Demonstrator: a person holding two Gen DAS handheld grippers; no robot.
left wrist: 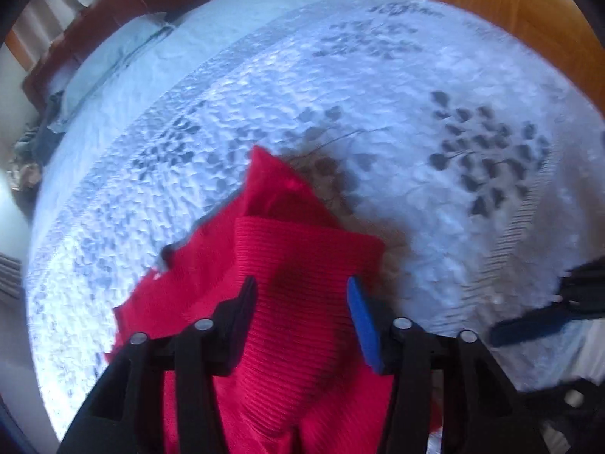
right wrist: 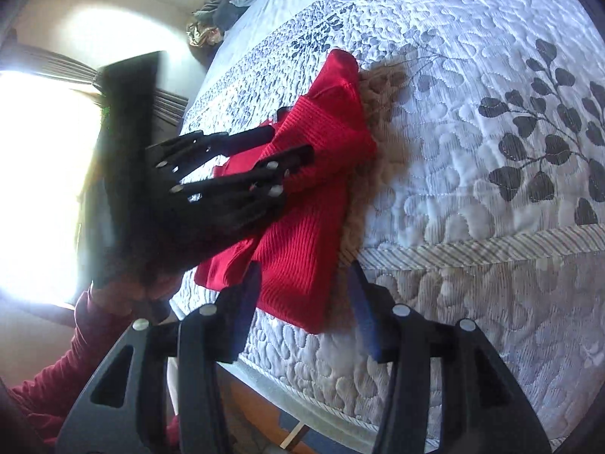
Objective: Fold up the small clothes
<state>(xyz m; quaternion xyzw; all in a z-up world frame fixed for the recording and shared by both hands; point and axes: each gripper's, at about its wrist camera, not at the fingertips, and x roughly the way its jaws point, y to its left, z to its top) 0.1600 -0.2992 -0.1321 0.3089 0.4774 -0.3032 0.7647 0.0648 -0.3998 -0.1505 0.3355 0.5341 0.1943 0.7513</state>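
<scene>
Your left gripper [left wrist: 300, 287] sits in the lower centre of the left wrist view, its jaws spread wide with the red garment [left wrist: 287, 276] lying between and under them; whether they pinch any cloth cannot be told, but no fabric is visibly clamped. The right wrist view shows the same tool at centre left, jaws parted above the garment's upper layers. Your right gripper [right wrist: 302, 287] occupies the bottom of its own view, jaws wide apart and holding nothing, hovering just off the garment's near corner. The red garment [right wrist: 302, 204] lies near the edge of the quilted bedspread [right wrist: 472, 151], already doubled over into a compact stack of ribbed layers, with a tan fluffy item [right wrist: 382, 113] protruding from beneath its right side. Judge the fold as well advanced: the main layers are laid over. What remains, by appearance, is to flatten the raised upper flap, square the uneven left edges, and withdraw both tools.
</scene>
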